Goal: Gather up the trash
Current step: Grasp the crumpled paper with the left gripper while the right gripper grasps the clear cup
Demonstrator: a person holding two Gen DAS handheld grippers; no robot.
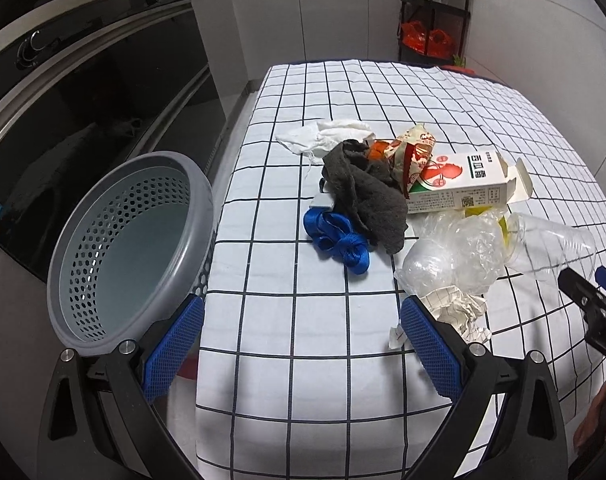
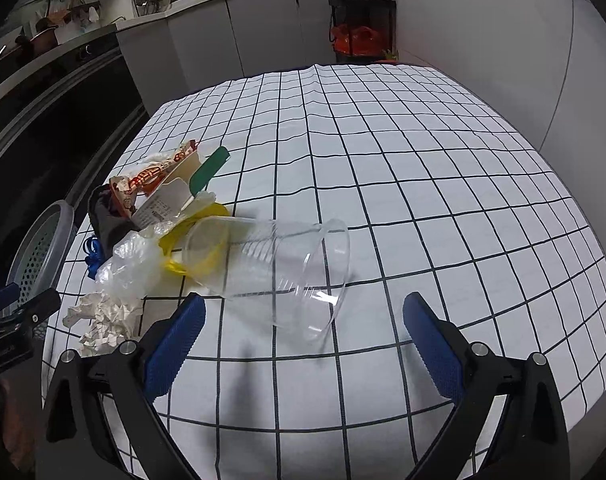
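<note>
A pile of trash lies on the checked tablecloth (image 1: 303, 344): white tissue (image 1: 327, 136), a dark grey rag (image 1: 367, 196), blue ribbon (image 1: 335, 240), a snack wrapper (image 1: 411, 152), a white carton (image 1: 459, 184), crumpled clear plastic (image 1: 451, 260), crumpled paper (image 1: 459, 312) and a clear plastic cup (image 2: 275, 264) on its side. A grey perforated bin (image 1: 131, 244) stands left of the table. My left gripper (image 1: 303, 344) is open and empty, near the paper. My right gripper (image 2: 303, 336) is open and empty, just short of the cup's mouth.
A dark oven front (image 1: 83, 112) and grey cabinets (image 1: 323, 16) run along the left and back. A black shelf with red bags (image 2: 359, 36) stands behind the table. The tablecloth (image 2: 443, 184) stretches right of the pile. The right gripper's tip (image 1: 591, 296) shows in the left wrist view.
</note>
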